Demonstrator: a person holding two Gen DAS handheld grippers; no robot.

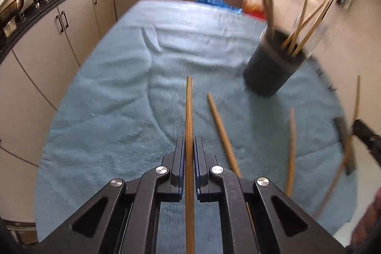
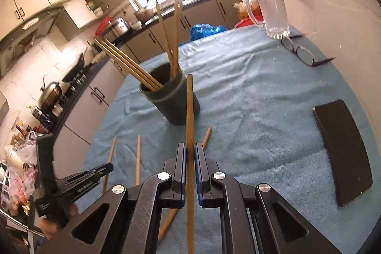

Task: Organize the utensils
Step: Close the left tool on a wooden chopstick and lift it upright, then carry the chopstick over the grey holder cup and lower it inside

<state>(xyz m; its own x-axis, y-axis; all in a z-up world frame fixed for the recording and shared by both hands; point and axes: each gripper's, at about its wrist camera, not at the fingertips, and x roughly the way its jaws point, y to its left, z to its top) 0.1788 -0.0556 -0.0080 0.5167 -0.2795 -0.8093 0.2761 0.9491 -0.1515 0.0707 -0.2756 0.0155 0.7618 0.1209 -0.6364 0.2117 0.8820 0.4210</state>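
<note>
With each gripper, left (image 1: 189, 146) and right (image 2: 189, 152), pinching a brown wooden chopstick (image 1: 189, 111), the next move was probably dropping both into the dark round holder (image 2: 175, 101) ahead.

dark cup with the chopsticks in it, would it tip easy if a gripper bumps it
Possibly. The dark cup is tall for its base, and its chopsticks lean far past the rim, so a nudge on them may lever it. The towel under it is wrinkled, likely unsteady footing.

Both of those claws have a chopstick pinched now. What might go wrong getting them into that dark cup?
The dark cup already holds several slanting sticks, so an incoming chopstick might knock them or tip it. The left gripper and right gripper each pinch a thin chopstick; either could swivel or slip.
</note>
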